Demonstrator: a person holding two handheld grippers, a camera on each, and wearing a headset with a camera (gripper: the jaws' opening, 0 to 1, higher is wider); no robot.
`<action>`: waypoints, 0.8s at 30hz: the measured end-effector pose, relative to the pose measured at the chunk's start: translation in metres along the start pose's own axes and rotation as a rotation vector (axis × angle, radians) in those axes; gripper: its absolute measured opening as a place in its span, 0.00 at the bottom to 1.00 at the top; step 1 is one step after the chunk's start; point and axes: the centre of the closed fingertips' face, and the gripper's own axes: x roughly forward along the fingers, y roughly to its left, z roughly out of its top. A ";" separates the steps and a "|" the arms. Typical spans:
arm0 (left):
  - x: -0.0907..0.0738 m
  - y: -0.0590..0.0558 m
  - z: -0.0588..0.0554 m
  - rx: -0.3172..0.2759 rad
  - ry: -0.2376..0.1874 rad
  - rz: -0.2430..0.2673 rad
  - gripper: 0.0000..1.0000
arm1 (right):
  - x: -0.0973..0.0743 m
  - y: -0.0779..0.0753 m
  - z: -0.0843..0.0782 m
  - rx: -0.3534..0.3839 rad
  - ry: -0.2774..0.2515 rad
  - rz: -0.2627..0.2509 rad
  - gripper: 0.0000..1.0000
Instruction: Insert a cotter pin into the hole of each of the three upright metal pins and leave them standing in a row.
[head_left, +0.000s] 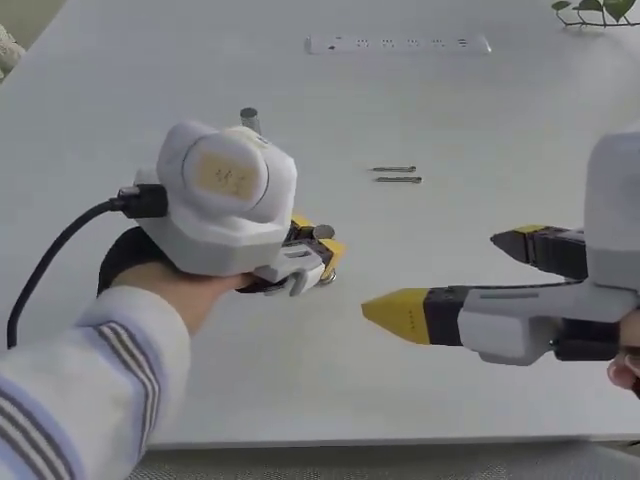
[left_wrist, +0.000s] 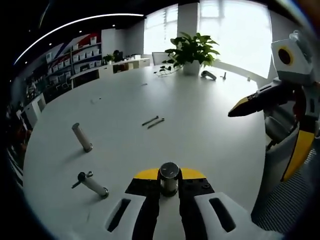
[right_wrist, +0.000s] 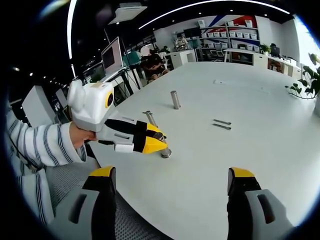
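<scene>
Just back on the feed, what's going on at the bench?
The left gripper is shut on one metal pin standing on the table. The right gripper hangs open beside it, empty. Two cotter pins lie loose farther out. A second pin seems fitted already; a third pin is bare.

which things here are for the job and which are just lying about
Job: grey metal pin in left gripper; standing grey pin; grey pin with cotter fitted; two loose metal cotter pins.
Lying about: white power strip; green potted plant.

A power strip and potted plant sit on the white table.
</scene>
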 end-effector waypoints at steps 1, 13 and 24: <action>0.000 0.000 -0.001 -0.009 -0.005 -0.004 0.10 | 0.000 0.001 0.000 -0.001 0.001 0.002 0.91; -0.001 0.000 -0.001 0.030 -0.021 -0.043 0.10 | 0.001 0.005 0.001 -0.016 0.007 0.001 0.90; -0.025 -0.013 0.004 0.002 -0.098 -0.174 0.43 | 0.000 0.001 -0.002 -0.015 0.019 -0.007 0.89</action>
